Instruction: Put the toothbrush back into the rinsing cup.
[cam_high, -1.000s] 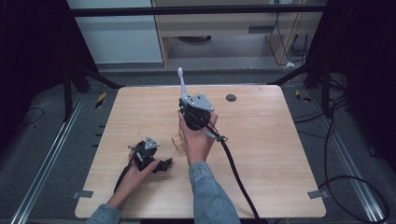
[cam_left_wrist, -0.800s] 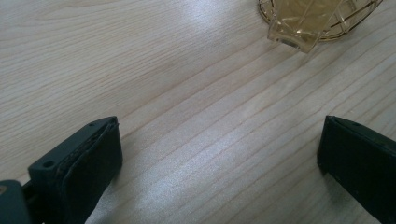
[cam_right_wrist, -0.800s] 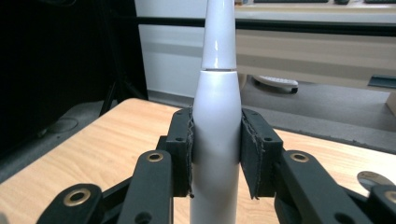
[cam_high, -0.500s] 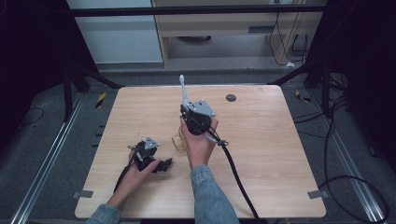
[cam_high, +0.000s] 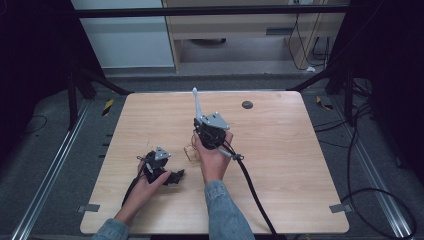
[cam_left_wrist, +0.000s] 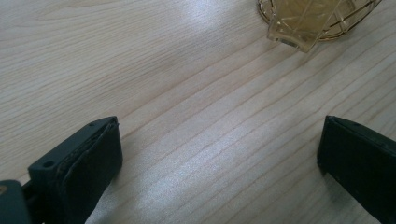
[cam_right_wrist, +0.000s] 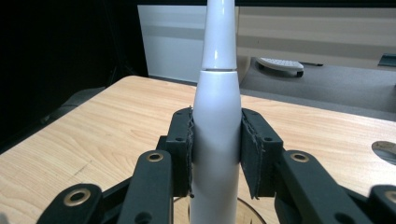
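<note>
A white, tapered toothbrush-like stick (cam_high: 197, 105) stands upright over the table's middle. My right gripper (cam_high: 202, 121) is shut on its thick lower part. In the right gripper view the two pads (cam_right_wrist: 183, 144) press the white body (cam_right_wrist: 216, 116) from both sides, and a clear round rim (cam_right_wrist: 247, 210) shows just below it. A gold wire holder with a clear cup (cam_high: 191, 151) sits on the table right beside the right hand. My left gripper (cam_high: 175, 176) rests low on the wood at the front left, open and empty. Its own view (cam_left_wrist: 219, 154) shows the holder (cam_left_wrist: 317, 18) ahead.
The wooden table (cam_high: 300, 165) has a dark round hole (cam_high: 247, 104) near its far edge. The right gripper's black cable (cam_high: 255, 195) trails to the front edge. Beyond the table lie cabinets, dark frame legs and floor cables.
The right gripper, still holding the white stick, has come slightly down and toward the person. The left gripper has not moved.
</note>
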